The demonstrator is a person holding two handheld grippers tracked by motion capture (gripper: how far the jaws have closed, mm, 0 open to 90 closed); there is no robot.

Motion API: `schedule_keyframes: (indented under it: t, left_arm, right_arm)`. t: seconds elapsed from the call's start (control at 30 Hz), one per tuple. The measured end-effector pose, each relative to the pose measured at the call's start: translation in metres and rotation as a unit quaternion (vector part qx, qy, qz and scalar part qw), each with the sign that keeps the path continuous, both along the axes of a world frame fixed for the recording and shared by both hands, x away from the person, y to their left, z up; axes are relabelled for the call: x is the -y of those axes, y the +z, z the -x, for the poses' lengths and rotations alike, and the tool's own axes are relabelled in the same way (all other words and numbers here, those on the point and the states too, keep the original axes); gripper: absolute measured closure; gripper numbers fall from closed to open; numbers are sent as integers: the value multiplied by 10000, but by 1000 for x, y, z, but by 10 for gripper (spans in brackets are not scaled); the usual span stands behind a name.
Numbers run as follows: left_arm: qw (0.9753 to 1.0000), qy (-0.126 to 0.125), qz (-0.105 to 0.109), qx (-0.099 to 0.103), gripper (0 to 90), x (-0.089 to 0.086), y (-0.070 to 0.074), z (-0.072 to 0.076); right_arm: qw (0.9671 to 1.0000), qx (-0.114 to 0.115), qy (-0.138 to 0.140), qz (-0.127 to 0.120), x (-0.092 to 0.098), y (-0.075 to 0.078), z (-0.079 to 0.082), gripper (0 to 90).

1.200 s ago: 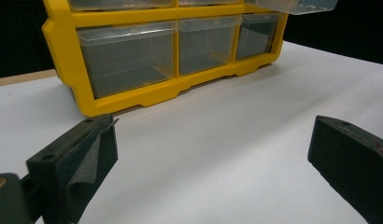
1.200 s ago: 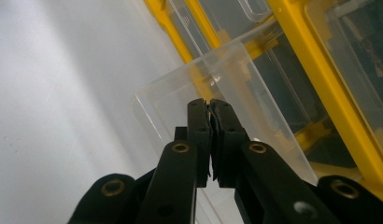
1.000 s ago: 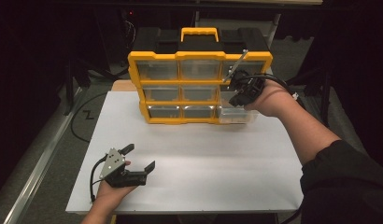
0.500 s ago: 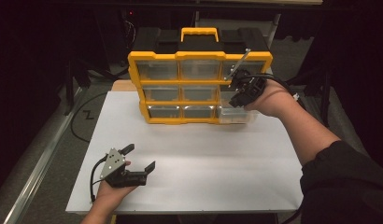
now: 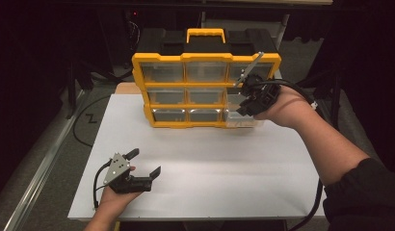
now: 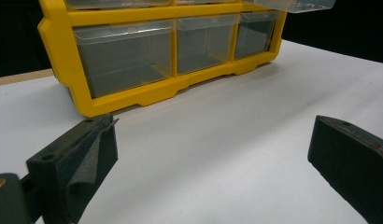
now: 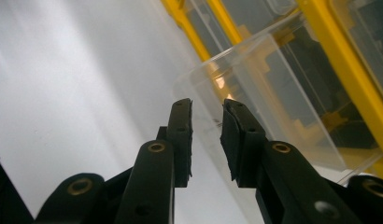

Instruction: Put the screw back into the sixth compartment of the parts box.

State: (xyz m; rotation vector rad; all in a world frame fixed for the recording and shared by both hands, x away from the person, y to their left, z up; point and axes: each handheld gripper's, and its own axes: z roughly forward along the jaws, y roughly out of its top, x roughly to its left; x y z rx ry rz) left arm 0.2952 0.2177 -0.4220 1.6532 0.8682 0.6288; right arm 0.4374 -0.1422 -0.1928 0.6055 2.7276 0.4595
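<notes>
High view, surface: a matte white table (image 5: pixel 224 163) is filling the lower middle of the frame; grey floor and dark room are lying around it.
High view, organizer: a yellow-framed organizer (image 5: pixel 205 91) with a black top and yellow handle is standing at upper centre, holding three rows of clear plastic drawers.
High view, drawer: the clear drawer (image 5: pixel 243 115) at the organizer's lower right is sticking out of its frame.
High view, right gripper: the right gripper (image 5: pixel 241 103) is sitting at right of centre, at that drawer's front.
High view, left gripper: the left gripper (image 5: pixel 143 162) is resting at lower left, jaws spread wide, well apart from the organizer.
Left gripper view: foam-padded black jaws are standing wide at both bottom corners over smooth white table (image 6: pixel 217 154); the organizer (image 6: pixel 166 51) is occupying the top.
Right gripper view: the right gripper (image 7: pixel 206 123), jaws narrowly parted, is straddling the thin transparent drawer (image 7: pixel 273 107) wall at centre; whether the pads are touching it, I cannot tell.
</notes>
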Motion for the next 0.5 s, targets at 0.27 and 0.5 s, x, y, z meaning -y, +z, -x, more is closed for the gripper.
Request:
schedule_keyframes:
  t: [0.27, 0.5]
  left_arm:
    - [10000, 29, 8, 10, 23, 0, 0, 0]
    - [10000, 26, -6, 11, 23, 1, 0, 0]
  right_arm:
    - [9999, -106, -15, 68, 8, -11, 16, 730]
    - [9995, -292, 8, 106, 15, -37, 27, 663]
